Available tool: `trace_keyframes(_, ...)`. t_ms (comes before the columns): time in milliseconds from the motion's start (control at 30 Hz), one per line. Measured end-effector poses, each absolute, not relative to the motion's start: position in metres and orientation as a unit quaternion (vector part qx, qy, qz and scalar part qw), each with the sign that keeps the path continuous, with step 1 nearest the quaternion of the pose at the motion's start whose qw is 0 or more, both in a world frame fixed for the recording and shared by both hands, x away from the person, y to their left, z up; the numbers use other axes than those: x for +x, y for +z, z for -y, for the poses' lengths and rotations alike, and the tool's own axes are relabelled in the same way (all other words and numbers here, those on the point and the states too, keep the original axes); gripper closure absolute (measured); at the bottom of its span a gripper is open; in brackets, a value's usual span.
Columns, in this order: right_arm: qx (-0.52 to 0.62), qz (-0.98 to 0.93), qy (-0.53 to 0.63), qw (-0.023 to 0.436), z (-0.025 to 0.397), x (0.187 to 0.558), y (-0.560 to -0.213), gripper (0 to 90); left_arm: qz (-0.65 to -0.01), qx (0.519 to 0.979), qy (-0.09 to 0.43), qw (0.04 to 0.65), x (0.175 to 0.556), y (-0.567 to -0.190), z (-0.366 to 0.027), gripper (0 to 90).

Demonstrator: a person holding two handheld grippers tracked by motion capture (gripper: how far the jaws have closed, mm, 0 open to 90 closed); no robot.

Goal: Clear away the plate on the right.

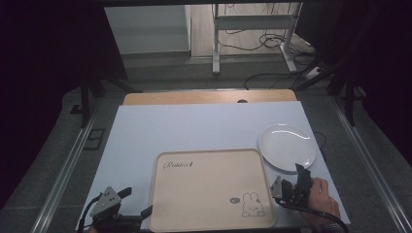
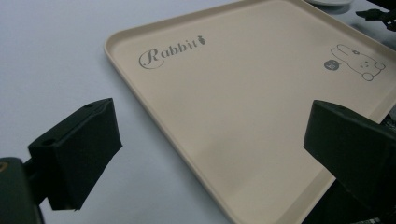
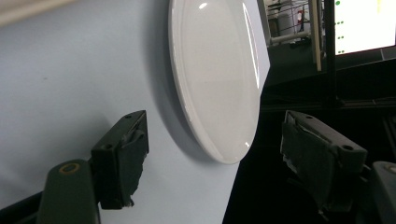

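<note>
A beige tray (image 1: 209, 189) printed with "Rabbit" and a small rabbit drawing lies empty at the table's near middle. To its right rear sits an empty white plate (image 1: 286, 146). My left gripper (image 1: 136, 202) is open at the tray's near left corner. In the left gripper view, the tray's (image 2: 243, 102) left rim runs between the spread jaws of the left gripper (image 2: 210, 144). My right gripper (image 1: 292, 178), held in a hand, is open just in front of the plate. The right gripper view has the plate's (image 3: 215, 70) near rim lying between the jaws of the right gripper (image 3: 219, 154).
The pale table top (image 1: 194, 128) stretches bare behind the tray, with a wooden strip (image 1: 209, 97) along its far edge. The plate hangs close to the table's right edge (image 1: 320, 145). Beyond stand a metal frame (image 1: 252, 29) and floor cables.
</note>
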State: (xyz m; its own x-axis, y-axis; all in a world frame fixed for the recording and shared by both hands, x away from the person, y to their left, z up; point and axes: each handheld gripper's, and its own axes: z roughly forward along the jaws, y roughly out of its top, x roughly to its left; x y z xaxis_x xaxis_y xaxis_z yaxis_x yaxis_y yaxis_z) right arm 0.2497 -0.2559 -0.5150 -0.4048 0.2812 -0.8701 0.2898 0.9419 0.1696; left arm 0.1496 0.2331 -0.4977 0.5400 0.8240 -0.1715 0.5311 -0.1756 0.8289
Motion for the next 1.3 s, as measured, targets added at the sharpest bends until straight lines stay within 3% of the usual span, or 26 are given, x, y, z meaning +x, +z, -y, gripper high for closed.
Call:
trace_keyframes(233, 0.161, -0.834, -0.012, 0.527, 0.256, 0.257, -0.518, 26.1, -0.452, 0.75, 0.161, 0.456, 0.15, -0.498, -0.233, 3.7)
trace_keyframes(300, 0.158, -0.846, -0.006, 0.51, 0.256, 0.26, -0.518, 26.5, -0.452, 0.75, 0.161, 0.456, 0.15, -0.498, -0.233, 3.7)
trace_keyframes(333, 0.157, -0.834, -0.014, 0.528, 0.255, 0.26, -0.52, 27.3, -0.452, 0.75, 0.161, 0.456, 0.15, -0.498, -0.233, 3.7)
trace_keyframes(567, 0.146, -0.835, -0.022, 0.53, 0.254, 0.265, -0.524, 32.7, -0.451, 0.75, 0.161, 0.456, 0.15, -0.498, -0.233, 3.7)
trace_keyframes(1300, 0.085, -0.852, -0.071, 0.511, 0.246, 0.288, -0.543, 58.8, -0.451, 0.75, 0.16, 0.457, 0.15, -0.498, -0.233, 3.7)
